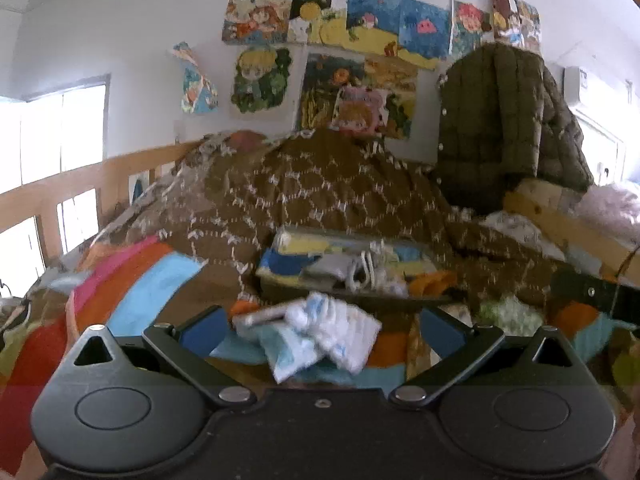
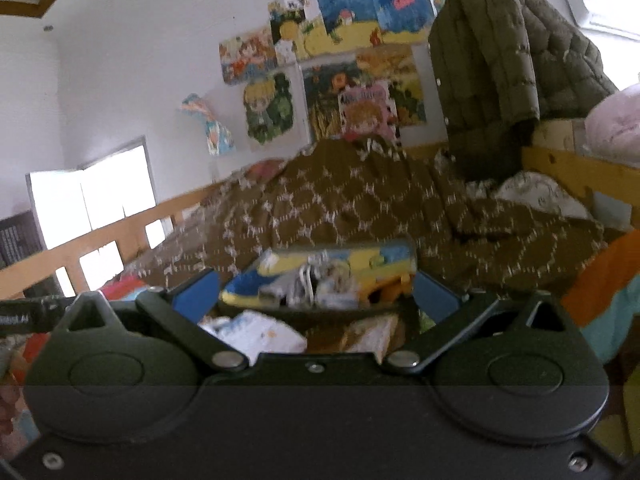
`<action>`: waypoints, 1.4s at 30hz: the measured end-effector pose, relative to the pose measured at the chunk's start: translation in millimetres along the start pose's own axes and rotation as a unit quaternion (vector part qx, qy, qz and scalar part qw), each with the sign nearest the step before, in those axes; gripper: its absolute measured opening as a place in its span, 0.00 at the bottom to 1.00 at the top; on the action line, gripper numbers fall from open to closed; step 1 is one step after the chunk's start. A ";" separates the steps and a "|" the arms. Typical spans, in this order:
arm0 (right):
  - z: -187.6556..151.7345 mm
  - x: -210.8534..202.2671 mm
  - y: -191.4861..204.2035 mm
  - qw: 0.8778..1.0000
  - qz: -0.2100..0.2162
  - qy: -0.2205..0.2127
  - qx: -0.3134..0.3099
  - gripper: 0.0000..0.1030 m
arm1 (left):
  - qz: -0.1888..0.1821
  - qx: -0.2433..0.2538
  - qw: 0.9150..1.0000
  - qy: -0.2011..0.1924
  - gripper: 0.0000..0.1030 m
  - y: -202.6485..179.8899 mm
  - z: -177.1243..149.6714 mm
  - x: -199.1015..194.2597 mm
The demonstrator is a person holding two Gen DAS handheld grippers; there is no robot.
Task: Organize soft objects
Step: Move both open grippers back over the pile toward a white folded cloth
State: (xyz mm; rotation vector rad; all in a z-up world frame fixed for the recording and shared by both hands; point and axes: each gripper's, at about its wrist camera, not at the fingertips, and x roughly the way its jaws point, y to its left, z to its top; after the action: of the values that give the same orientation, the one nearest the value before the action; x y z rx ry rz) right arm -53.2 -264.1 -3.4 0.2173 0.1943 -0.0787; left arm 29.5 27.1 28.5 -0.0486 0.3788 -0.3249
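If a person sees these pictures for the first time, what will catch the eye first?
Probably the colourful cartoon drawings covering the white wall at the back, and below them the big brown patterned quilt heaped on the bed. Nearer, a box of small soft items sits on the bed, with white and light-blue cloths lying between the open left gripper fingers.

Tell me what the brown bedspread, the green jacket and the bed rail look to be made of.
Brown bedspread: probably quilted cotton-like fabric, matte, with pale stitched hexagons. Green jacket: likely padded synthetic, slight sheen, puffy sewn channels and snap buttons. Bed rail: seemingly wood, smooth light-tan finish.
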 end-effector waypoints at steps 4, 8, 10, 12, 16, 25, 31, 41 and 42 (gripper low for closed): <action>-13.1 -9.2 3.2 1.000 -0.014 0.027 -0.003 1.00 | -0.003 -0.026 0.999 0.023 0.99 7.9 -10.3 -4.0; -18.3 -12.9 7.1 0.999 -0.025 0.041 -0.009 1.00 | 0.003 -0.032 0.999 0.041 0.99 8.7 -17.0 -7.1; -18.9 -15.7 12.0 0.998 -0.028 0.052 -0.012 1.00 | 0.007 -0.027 0.998 0.054 0.99 6.8 -20.8 -7.1; -21.3 -18.5 16.5 0.997 -0.029 0.063 -0.017 1.00 | 0.008 -0.024 0.997 0.069 0.99 5.2 -23.6 -6.2; -21.6 -20.6 20.5 0.996 -0.024 0.081 -0.029 1.00 | 0.010 -0.024 0.995 0.091 0.99 5.6 -27.7 -2.7; -24.5 -21.2 24.2 0.990 -0.039 0.131 -0.020 1.00 | 0.026 -0.026 0.992 0.117 0.99 5.7 -30.3 5.6; -32.1 -10.9 30.0 0.986 -0.041 0.157 -0.043 1.00 | 0.038 -0.021 0.989 0.139 0.99 4.4 -33.3 12.6; -37.8 4.0 37.3 0.980 -0.038 0.187 -0.060 1.00 | 0.052 -0.007 0.983 0.176 0.99 1.1 -37.2 24.6; -38.7 6.6 37.4 0.979 -0.039 0.191 -0.059 1.00 | 0.051 -0.005 0.982 0.180 0.99 0.5 -38.0 26.0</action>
State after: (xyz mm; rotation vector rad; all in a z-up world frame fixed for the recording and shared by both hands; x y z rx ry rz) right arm -50.1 -219.4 -34.1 0.1043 0.5892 -0.1027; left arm 38.3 19.7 -16.1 0.0203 0.7385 -0.2286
